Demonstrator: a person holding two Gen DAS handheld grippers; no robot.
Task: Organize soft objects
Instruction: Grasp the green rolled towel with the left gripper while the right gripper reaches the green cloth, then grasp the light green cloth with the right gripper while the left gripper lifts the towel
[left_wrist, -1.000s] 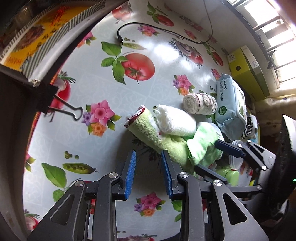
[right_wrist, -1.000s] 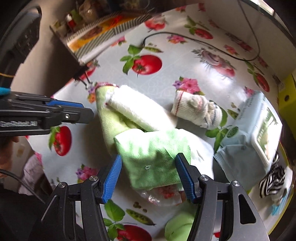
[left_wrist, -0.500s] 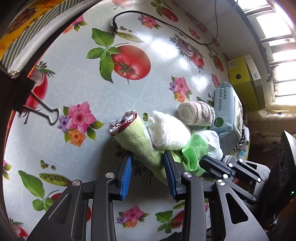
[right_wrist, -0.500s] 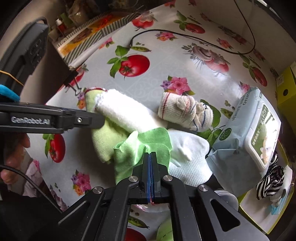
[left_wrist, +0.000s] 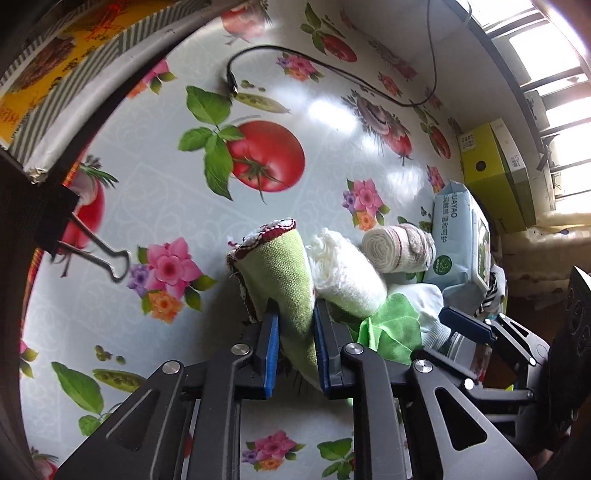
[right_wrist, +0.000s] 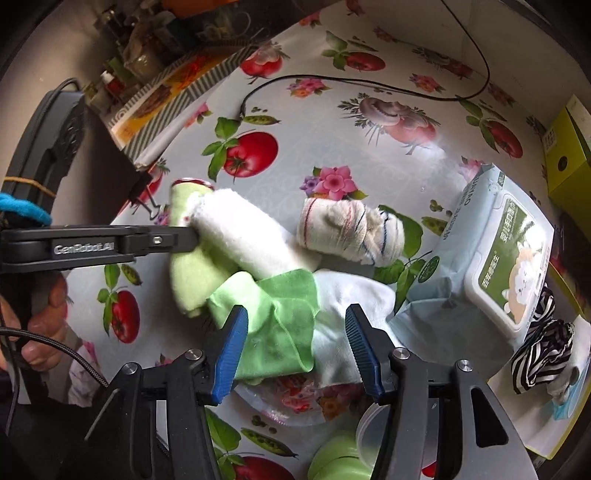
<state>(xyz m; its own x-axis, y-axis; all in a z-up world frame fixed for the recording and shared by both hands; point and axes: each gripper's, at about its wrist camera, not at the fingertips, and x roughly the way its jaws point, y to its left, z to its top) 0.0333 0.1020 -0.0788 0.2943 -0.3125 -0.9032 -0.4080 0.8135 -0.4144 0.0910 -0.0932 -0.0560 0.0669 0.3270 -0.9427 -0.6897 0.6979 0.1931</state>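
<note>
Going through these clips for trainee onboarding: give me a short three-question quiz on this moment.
1. True or false: the left gripper grips the light green rolled towel.
2. What lies between the right gripper's open jaws? A) wipes pack B) bright green cloth C) striped sock roll
3. Which roll lies against the green towel's right side, in the left wrist view?

Key: 1 true; 2 B, the bright green cloth; 3 the white rolled towel.

A lived-in home is shown, most likely a kitchen or dining corner. The counter (left_wrist: 122, 306) is covered by a glossy oilcloth printed with tomatoes, flowers and pea pods. Jars and bottles (right_wrist: 147, 48) are crowded at its far edge. A pack of wet wipes (right_wrist: 491, 266) and a barred window (left_wrist: 546, 74) are also seen.
</note>
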